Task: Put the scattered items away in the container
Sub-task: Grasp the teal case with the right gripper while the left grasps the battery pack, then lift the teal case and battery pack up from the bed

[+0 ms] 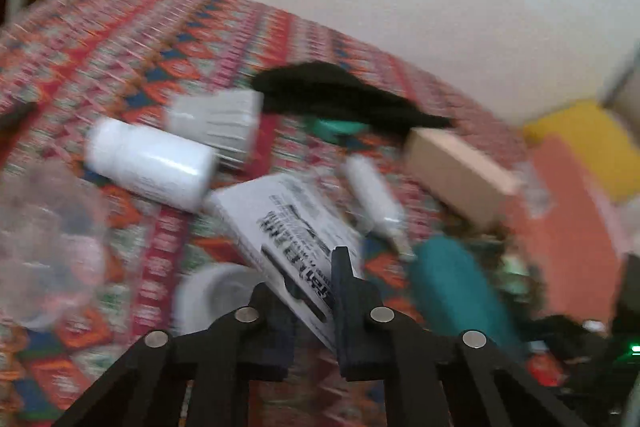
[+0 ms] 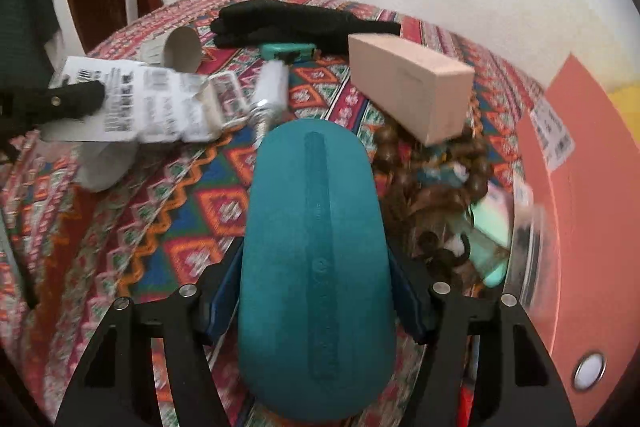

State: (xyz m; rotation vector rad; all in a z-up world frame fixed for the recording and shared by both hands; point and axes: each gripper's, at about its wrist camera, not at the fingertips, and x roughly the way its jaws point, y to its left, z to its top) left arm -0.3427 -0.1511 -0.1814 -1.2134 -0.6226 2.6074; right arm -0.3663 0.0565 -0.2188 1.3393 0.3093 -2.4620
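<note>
My left gripper is pinched nearly closed on the near edge of the white printed packet, and that thin hold worries me: the packet is limp, so it could slide out as I lift, or drag the white tube lying just beside it. My right gripper has the teal case between its blue pads, which sit against its sides, so I judge it gripped; the case is rounded and smooth, and it could twist or squirt out if the squeeze is shallow. Using the teal case as my landmark: the container, a clear tub with a coral lid or card behind it, sits just right of it, already holding brown beads and a mint item; the tan box leans beyond it on the tub's rim and might tip. Count on the patterned cloth: one packet, one tube, one tan box, one black glove, one small teal item, two cardboard rolls, one white bottle, one grey block
</note>
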